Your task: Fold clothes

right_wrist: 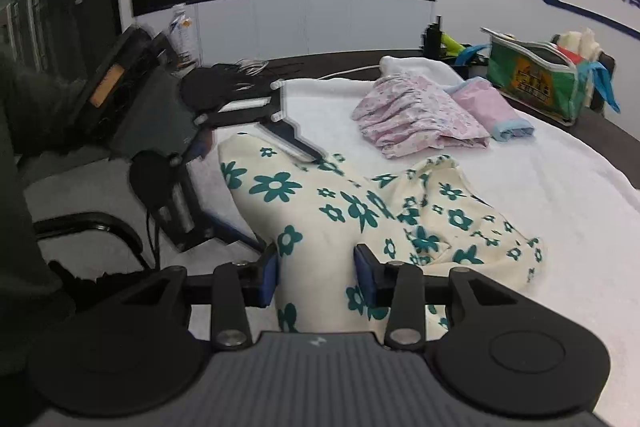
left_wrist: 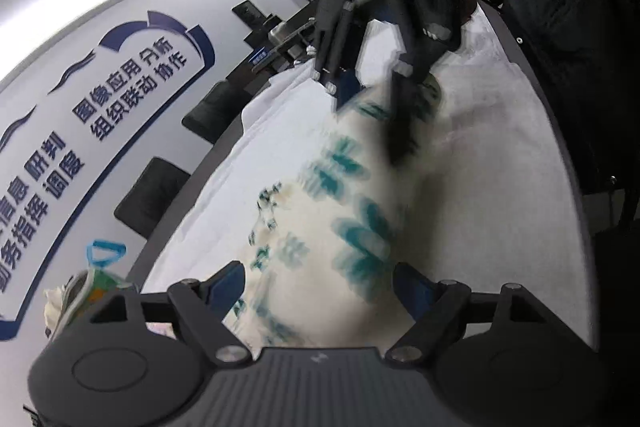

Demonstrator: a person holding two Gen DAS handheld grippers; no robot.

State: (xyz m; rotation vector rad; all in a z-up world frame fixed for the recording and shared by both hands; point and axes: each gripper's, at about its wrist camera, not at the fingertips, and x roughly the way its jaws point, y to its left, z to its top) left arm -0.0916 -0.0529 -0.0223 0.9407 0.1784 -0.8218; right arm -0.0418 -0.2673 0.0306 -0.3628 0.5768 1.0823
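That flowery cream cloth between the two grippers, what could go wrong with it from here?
1. Both the left gripper and right gripper have open jaws around the floral garment, so a poor pinch might catch only one layer.
2. The garment lies bunched, so a fold may set in wrinkles.
3. The pink clothes lie close by on the white towel and could get dragged along.
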